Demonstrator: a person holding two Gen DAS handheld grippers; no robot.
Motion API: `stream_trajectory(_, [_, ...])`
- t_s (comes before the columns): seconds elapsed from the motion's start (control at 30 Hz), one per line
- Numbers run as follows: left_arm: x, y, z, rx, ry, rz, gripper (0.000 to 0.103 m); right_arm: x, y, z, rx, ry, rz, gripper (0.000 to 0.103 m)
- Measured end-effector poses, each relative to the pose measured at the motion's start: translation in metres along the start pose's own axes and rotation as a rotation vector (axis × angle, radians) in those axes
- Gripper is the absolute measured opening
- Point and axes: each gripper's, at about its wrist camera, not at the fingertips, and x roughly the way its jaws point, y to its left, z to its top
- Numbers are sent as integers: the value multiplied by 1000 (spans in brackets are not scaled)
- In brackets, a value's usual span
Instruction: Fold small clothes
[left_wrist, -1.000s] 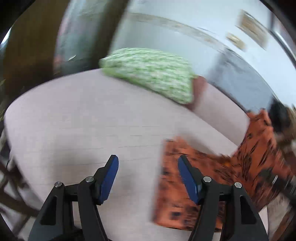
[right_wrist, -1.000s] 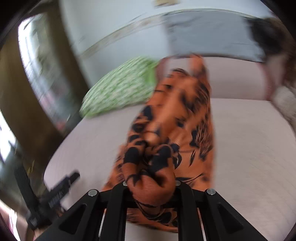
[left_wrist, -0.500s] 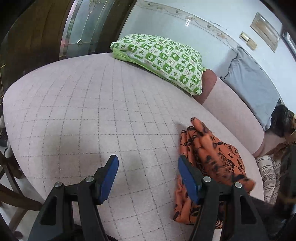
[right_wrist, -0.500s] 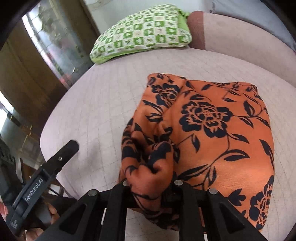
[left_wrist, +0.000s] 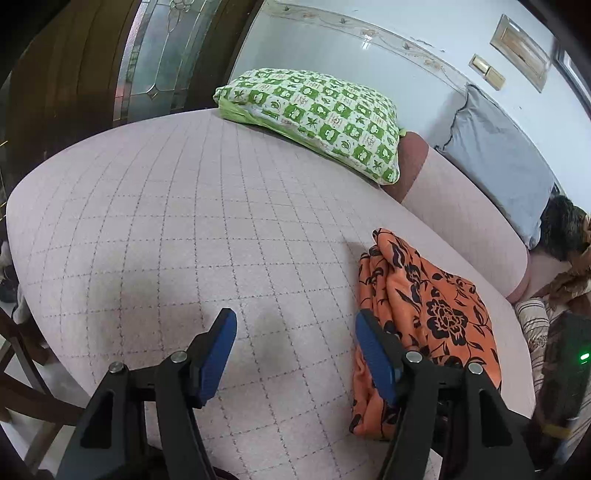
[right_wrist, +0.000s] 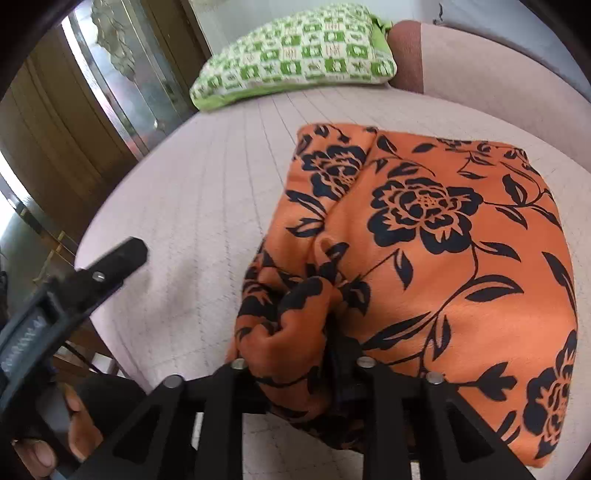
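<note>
Orange floral garment (right_wrist: 443, 251), folded, lying on the pink quilted sofa seat (left_wrist: 184, 221), well apart from the green checked pillow (left_wrist: 317, 118) at the seat's far edge. Right gripper (right_wrist: 299, 354): low over the garment's near corner, jaws clamped on a bunched fold of the cloth. Left gripper (left_wrist: 293, 347): held above bare seat just beside the garment's left edge, blue-padded fingers (left_wrist: 218, 350) spread wide apart, nothing between them. In the right wrist view the left gripper points toward the seat from the garment's left, the person's hand (right_wrist: 74, 432) wrapped around its handle. A grey cushion (left_wrist: 498, 162) leans on the backrest beyond the garment.
</note>
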Motion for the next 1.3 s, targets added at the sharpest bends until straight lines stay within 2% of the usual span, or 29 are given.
stream_trajectory(0.03, [0,2,0,-3,-1,0,67,-6,2,0,6,-5,46,49])
stream_trajectory(0.07, [0,3,1,-7,0,0,67,-13,6,-1,-4,-16,107,69])
stream_trajectory(0.1, [1,5,2,-15,1,1,67,-19,7,-3,-23,-25,146,73])
stream_trajectory(0.17, [1,4,1,-13,3,0,67,-18,10,-7,-48,-28,143,74])
stream_trajectory(0.23, [-1,1,0,9,2,-1,67,-15,-3,-11,15,-27,165,74])
stream_trajectory(0.3, [-9,-3,-2,35,-5,-18,67,-28,-20,-12,108,-73,238,74])
stream_trajectory(0.37, [-19,-9,-6,69,-3,-68,67,-47,-37,-17,154,-126,277,74])
stream_trajectory(0.5, [-28,-42,-24,177,71,-195,67,-78,-79,-26,269,-207,282,74])
stream_trajectory(0.6, [-14,-63,-28,227,124,-188,67,-91,-110,-36,347,-235,263,74])
stream_trajectory(0.67, [-1,-68,-24,213,167,-163,60,-93,-123,-41,378,-242,263,74])
stream_trajectory(0.7, [4,-69,-21,202,188,-161,47,-94,-128,-42,387,-247,267,74])
stream_trajectory(0.73, [11,-68,-21,195,214,-149,29,-92,-133,-43,395,-250,272,74])
stream_trajectory(0.77, [20,-62,-23,167,253,-118,20,-87,-135,-43,399,-243,277,75])
stream_trajectory(0.8, [35,-49,-28,96,312,-96,19,-78,-140,-44,416,-217,287,75])
stream_trajectory(0.83, [46,-37,-34,34,360,-100,25,-76,-144,-50,429,-203,294,75])
stream_trajectory(0.87, [49,-30,-35,-5,365,-122,25,-70,-148,-53,450,-184,318,75])
stream_trajectory(0.9, [44,-31,-32,-1,359,-122,27,-68,-150,-53,456,-180,329,75])
stream_trajectory(1.07, [17,-56,-15,101,299,-56,35,-77,-159,-52,476,-207,384,76])
stream_trajectory(1.2, [-1,-89,10,237,176,-56,48,-97,-172,-58,498,-247,417,76])
stream_trajectory(1.3, [27,-106,22,292,207,-79,49,-110,-191,-51,512,-268,413,80])
